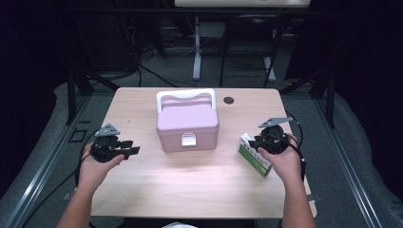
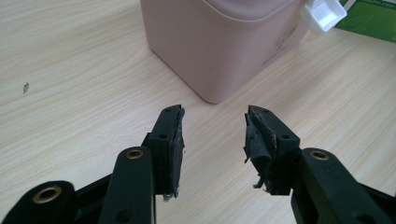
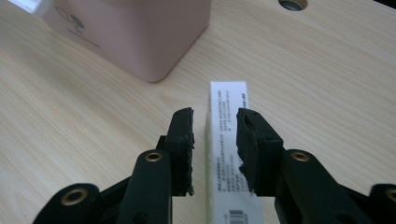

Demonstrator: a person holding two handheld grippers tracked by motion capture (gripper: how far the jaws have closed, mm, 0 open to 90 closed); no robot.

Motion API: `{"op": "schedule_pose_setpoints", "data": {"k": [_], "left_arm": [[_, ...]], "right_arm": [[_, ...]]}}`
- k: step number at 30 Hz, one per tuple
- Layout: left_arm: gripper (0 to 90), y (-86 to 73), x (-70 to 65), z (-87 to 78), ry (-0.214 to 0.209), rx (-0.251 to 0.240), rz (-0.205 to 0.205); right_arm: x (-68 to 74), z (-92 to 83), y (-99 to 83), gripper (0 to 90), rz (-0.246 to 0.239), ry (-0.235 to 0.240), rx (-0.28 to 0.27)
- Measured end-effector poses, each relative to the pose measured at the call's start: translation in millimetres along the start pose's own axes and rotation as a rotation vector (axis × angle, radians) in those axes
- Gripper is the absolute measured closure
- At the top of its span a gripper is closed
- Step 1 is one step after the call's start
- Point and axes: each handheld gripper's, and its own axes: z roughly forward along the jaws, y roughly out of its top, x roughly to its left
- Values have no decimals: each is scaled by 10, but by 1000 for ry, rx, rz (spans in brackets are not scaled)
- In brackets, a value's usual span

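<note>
Right now my right tool [image 1: 256,142] sits over the green-and-white carton [image 1: 252,156] at the right side of the worktop [image 1: 190,180]. Seen from the right gripper view, the carton [image 3: 228,140] stands on edge btwn the two black jaws, its white printed face up, w/ a barcode near the bottom. Jaws are apart; there's a thin gap on the left pad side, and on the right I can't tell if the pad touches the card. So not clamped as far as I can see.

My left tool [image 1: 130,148] is at the left side of the worktop, held in my left hand [image 1: 97,166], jaws apart w/ nothing btwn them. From the left gripper view the jaws frame bare wood, and they point at the near corner of the pink box [image 2: 219,42].

Pink box [image 1: 187,124] sits mid-worktop btwn the two tools, lid down, white handle [image 1: 186,95] up top, white latch [image 1: 188,139] on the front face. The carton lies just right of the box, apart from it. In the right gripper view the box corner [image 3: 140,32] is ahead and left of the carton. Round cable hole [image 1: 228,100] is in the worktop behind the box, right of it.
</note>
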Motion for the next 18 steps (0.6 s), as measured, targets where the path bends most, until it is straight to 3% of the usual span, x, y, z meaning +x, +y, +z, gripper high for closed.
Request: {"op": "schedule_pose_setpoints", "data": {"k": [7,13,18], "left_arm": [[658,51,81,74,8,-3,-17],[719,93,185,218,-12,-28,-63],[735,164,231,359,-5,-34,-77]], "right_arm": [[150,185,135,715,-29,37,-4],[176,290,238,740,-7,54,-51],[168,459,328,764,-1,58,-35]]}}
